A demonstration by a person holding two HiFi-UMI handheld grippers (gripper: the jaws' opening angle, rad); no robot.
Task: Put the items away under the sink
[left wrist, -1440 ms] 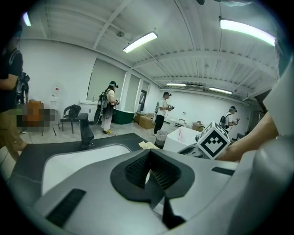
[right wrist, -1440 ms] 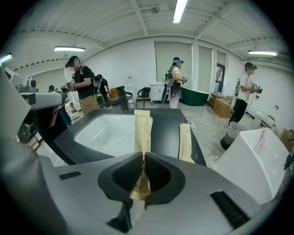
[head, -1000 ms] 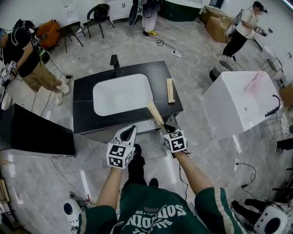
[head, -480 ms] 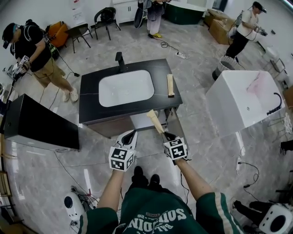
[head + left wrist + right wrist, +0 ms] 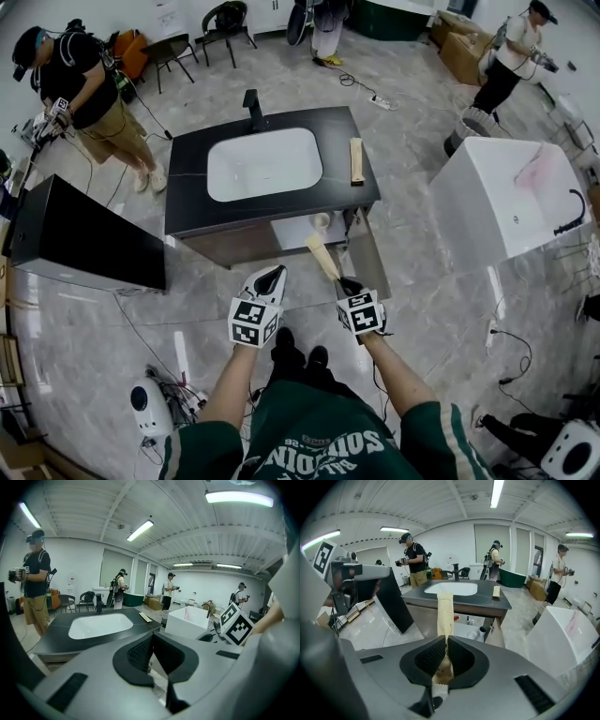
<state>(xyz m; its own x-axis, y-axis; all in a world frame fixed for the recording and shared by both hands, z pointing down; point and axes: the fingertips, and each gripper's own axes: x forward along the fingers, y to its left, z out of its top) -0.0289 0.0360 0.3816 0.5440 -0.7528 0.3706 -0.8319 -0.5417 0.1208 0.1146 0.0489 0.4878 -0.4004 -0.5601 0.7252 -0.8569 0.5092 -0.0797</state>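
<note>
My right gripper (image 5: 347, 284) (image 5: 446, 641) is shut on a long tan paper packet (image 5: 322, 256) (image 5: 444, 610), which points toward the vanity. The black-topped vanity (image 5: 187, 202) with its white basin (image 5: 263, 164) stands ahead of me. Its right cabinet door (image 5: 367, 251) (image 5: 498, 632) hangs open, and inside are small bottles (image 5: 468, 618) and a cup (image 5: 322, 221) (image 5: 482, 631). A second tan packet (image 5: 356, 161) (image 5: 496, 591) (image 5: 144, 617) lies on the countertop's right side. My left gripper (image 5: 268, 278) (image 5: 151, 637) is shut with nothing in it, short of the vanity's front.
A black slab-like panel (image 5: 84, 248) stands at the left. At the right is a large white tub-like box (image 5: 506, 202) (image 5: 187, 620). A white floor device with cables (image 5: 145, 401) sits near my left foot. Several people with grippers stand farther off.
I have drawn back from the vanity, so both grippers sit farther from its front. The under-sink space and open door show more. The packet stays in my right gripper.
</note>
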